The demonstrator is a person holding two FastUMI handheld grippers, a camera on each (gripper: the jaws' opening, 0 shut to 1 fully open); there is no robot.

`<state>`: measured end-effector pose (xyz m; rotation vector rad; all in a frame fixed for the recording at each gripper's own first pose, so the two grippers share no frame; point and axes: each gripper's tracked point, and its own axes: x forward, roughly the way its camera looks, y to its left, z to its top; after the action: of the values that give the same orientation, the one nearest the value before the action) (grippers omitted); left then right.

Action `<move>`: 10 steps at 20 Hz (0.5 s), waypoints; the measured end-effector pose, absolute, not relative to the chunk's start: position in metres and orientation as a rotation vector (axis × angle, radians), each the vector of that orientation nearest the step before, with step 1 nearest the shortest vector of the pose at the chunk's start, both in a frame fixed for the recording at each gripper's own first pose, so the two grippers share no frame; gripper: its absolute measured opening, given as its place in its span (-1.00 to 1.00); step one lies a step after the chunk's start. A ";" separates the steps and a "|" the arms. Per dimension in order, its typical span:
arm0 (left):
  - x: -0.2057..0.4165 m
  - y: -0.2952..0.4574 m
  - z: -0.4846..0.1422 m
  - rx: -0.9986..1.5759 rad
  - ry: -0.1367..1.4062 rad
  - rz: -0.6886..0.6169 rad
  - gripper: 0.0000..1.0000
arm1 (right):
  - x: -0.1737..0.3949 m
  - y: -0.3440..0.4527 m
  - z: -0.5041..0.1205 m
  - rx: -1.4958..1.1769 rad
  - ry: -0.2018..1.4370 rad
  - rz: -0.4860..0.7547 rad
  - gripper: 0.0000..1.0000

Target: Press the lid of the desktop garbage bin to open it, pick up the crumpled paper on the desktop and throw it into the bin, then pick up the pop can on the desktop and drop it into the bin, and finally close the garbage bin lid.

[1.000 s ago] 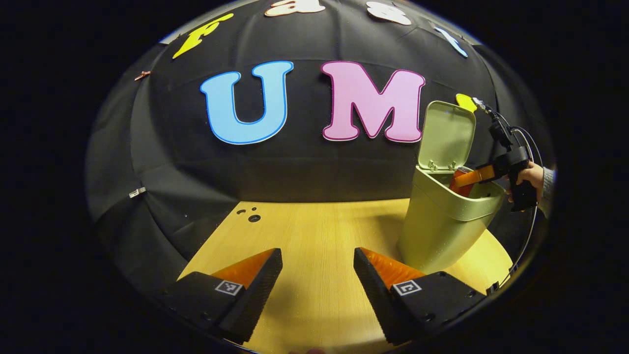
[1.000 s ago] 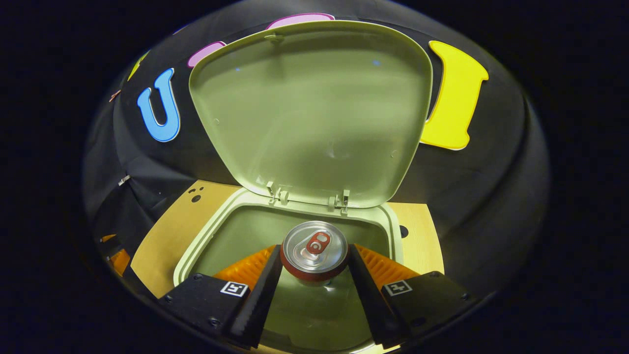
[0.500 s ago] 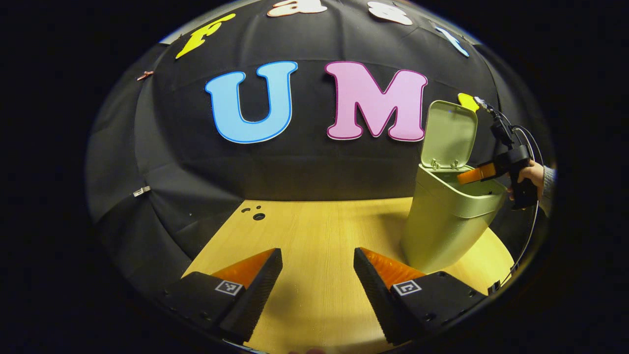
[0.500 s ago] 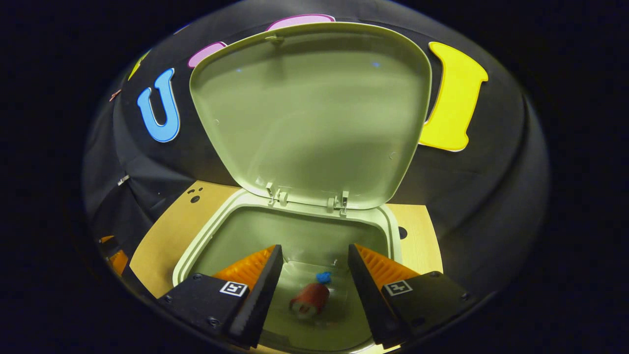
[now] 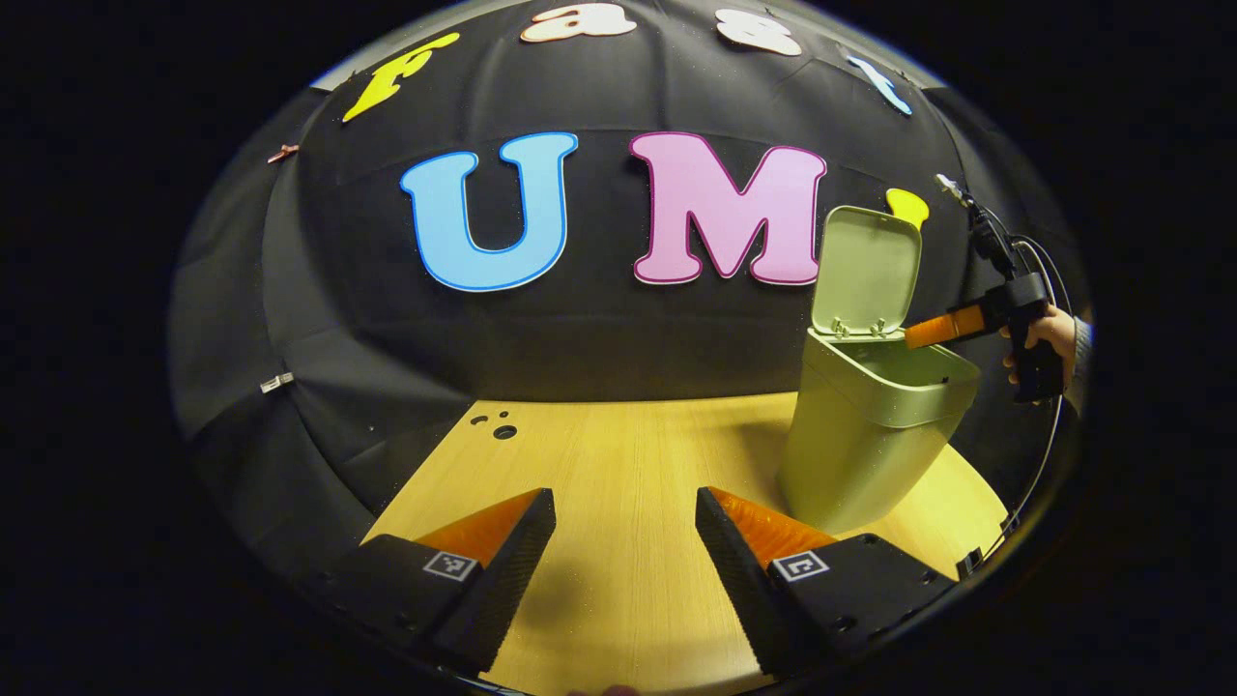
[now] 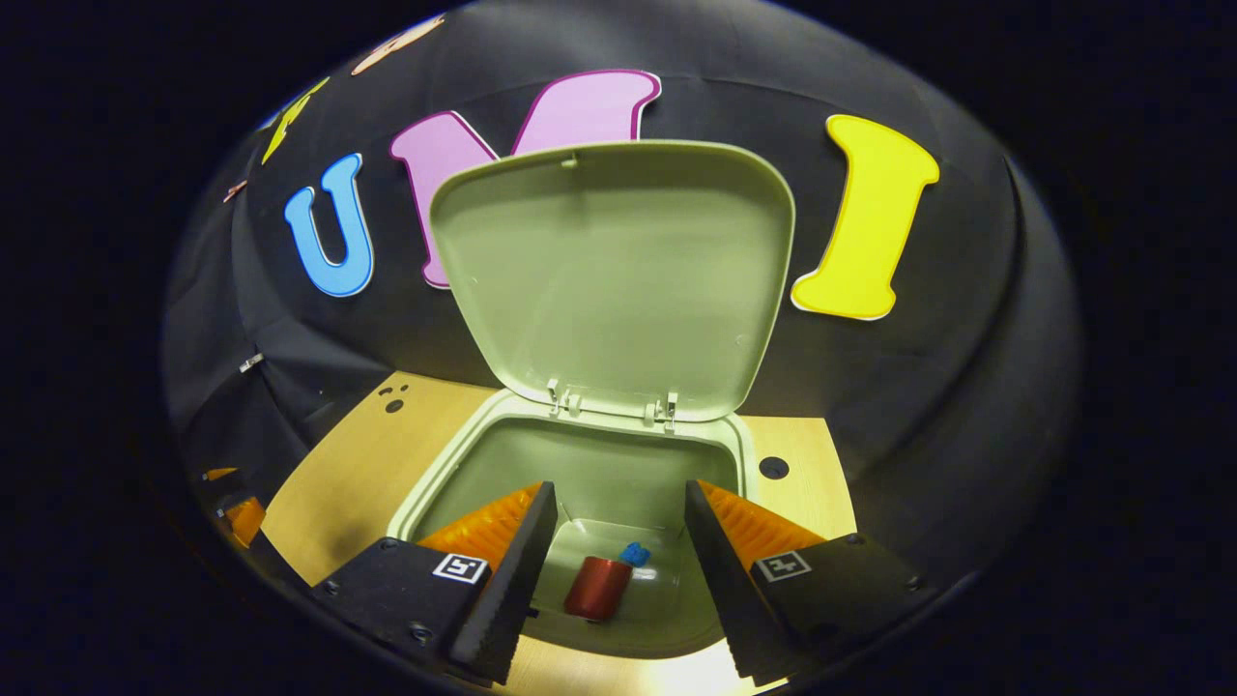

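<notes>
**Can and paper binned, lid left to close**

With the can [image 6: 596,588] lying on its side at the bottom of the bin [image 6: 440,469], just beside the blue paper [image 6: 634,554], closing comes next, by my reading. The lid [image 6: 618,280] stands upright on its rear hinge, straight ahead of and above the right gripper [image 6: 611,541], whose jaws are spread and empty over the bin mouth. That gripper is much nearer; it would push the lid's top edge forward and down. The left gripper [image 5: 623,551], jaws also parted and empty, hovers over the table [image 5: 618,454], well apart from the bin [image 5: 850,445]. No label on can or bin is readable.
</notes>
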<state>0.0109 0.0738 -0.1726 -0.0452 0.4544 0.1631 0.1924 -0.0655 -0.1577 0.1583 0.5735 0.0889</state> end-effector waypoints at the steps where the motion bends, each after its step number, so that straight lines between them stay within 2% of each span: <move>1: 0.008 0.072 -0.171 -0.045 0.451 0.160 0.90 | 0.190 -0.065 -0.150 0.169 0.560 0.089 0.71; 10: -0.014 0.069 -0.163 -0.052 0.430 0.148 0.89 | 0.198 -0.064 -0.067 0.176 0.394 0.069 0.73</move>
<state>-0.0137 0.0689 -0.1631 -0.0524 0.4303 0.1482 0.1984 -0.0645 -0.0672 0.1756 0.3938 0.0687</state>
